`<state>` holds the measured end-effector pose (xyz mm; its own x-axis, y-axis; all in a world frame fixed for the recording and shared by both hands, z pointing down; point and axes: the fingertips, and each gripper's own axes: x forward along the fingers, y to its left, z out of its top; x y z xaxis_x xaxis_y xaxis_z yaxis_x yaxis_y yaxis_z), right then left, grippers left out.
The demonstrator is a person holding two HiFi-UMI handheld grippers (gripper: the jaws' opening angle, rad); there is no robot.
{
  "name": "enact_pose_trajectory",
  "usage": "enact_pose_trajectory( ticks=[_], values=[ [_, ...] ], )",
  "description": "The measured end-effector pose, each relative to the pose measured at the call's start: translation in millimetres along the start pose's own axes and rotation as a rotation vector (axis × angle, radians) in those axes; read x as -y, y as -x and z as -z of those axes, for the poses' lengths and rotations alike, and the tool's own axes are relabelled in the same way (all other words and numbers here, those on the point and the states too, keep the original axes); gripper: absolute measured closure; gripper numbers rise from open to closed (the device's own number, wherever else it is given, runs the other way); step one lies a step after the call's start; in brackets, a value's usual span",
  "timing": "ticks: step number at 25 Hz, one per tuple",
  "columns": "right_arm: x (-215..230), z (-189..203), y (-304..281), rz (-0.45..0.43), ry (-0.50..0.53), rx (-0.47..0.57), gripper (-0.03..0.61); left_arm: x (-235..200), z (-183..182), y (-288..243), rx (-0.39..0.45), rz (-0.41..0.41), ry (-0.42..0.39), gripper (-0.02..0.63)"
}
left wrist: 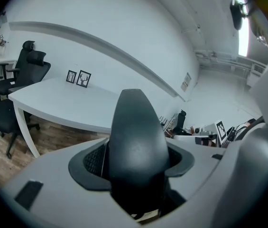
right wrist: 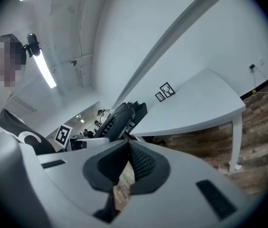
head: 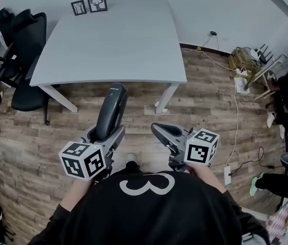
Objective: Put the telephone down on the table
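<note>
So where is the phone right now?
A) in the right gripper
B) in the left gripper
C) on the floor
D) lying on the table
B: the telephone sits clamped in the left gripper, out over the wood floor, not yet on the table.

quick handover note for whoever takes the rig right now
Left tool: closed on the telephone, which is held over the floor in front of the table.
Right tool: closed, empty.
Done: telephone is gripped.
Left: carry it forward over the table, lay it down, let go. Probably best to keep clear of the two picture frames at the far edge.
</note>
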<state>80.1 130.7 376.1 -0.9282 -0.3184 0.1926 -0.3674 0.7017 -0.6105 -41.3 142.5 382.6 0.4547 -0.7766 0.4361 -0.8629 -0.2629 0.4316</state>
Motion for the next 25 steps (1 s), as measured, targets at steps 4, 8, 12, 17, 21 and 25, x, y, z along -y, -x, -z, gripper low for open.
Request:
enact_pose_trajectory(
  ticks=[4, 8, 12, 17, 21, 25],
  values=[
    [17, -20, -42, -0.005, -0.020, -0.001, 0.569, -34, -30, -11, -0.006, -0.004, -0.014, 0.324],
    [24, -34, -81, -0.007, -0.034, -0.002, 0.569, -66, -54, -16, -0.013, 0.002, -0.017, 0.324],
    [26, -40, -99, 0.001, -0.031, 0.010, 0.569, -87, -69, -22, -0.012, 0.004, -0.042, 0.324],
    [30, -43, -110, 0.028, -0.034, -0.001, 0.569, -101, -91, -31, 0.004, 0.022, -0.066, 0.324],
    [36, -46, -111, 0.036, -0.043, -0.001, 0.569, -102, -95, -40, 0.018, 0.038, -0.072, 0.324],
    [44, -54, -118, 0.028, -0.034, -0.009, 0.569, -108, -94, -47, 0.008, 0.027, -0.070, 0.324]
  ],
)
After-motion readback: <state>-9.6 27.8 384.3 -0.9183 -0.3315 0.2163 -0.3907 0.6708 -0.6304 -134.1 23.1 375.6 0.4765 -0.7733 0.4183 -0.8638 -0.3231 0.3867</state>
